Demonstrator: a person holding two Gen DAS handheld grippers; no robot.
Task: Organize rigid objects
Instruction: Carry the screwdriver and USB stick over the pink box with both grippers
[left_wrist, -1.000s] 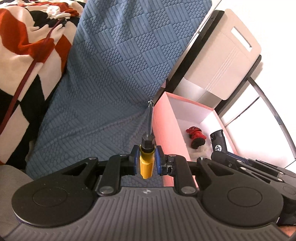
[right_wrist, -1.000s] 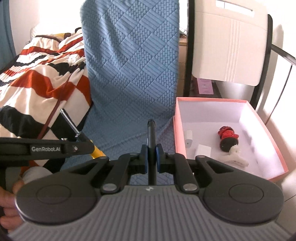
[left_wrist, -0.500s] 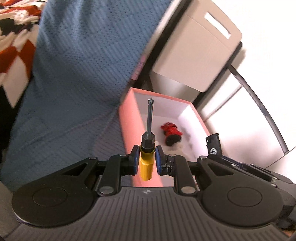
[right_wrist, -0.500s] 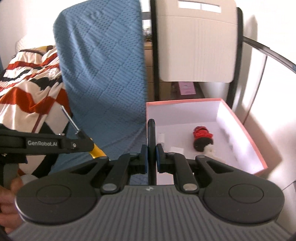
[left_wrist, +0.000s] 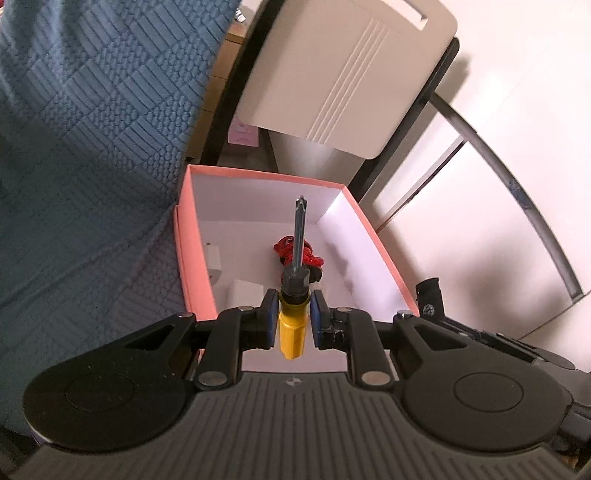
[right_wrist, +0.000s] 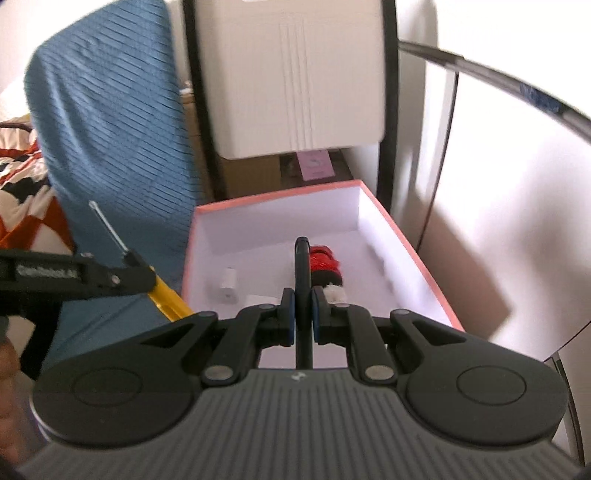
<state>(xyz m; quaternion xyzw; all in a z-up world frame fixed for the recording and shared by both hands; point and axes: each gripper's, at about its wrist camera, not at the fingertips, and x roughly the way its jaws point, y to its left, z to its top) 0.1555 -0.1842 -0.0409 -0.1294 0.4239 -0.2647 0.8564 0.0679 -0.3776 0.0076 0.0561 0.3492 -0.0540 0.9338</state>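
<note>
Yellow plastic marks the handle of the screwdriver (left_wrist: 291, 325), which the left gripper (left_wrist: 292, 314) clamps between its blue pads, over the near end of the pink box (left_wrist: 186, 243) that sits against a blue quilted cover (left_wrist: 92, 129). The steel shaft runs straight ahead along the fingers, tip away from the hand and toward the far wall of the box, so its long axis lies along the box's length. The right gripper (right_wrist: 301, 314) is clenched on a thin black object (right_wrist: 302, 266) whose kind I cannot tell; it also points forward over the box. Inside lie a red toy (left_wrist: 295, 253) and a small white plug (left_wrist: 213, 262). To set the screwdriver down well, I would lower it into the bare floor beside the toy, keep the shaft parallel to the long walls, and release only once the handle is low, so it neither rolls nor strikes the toy.
</note>
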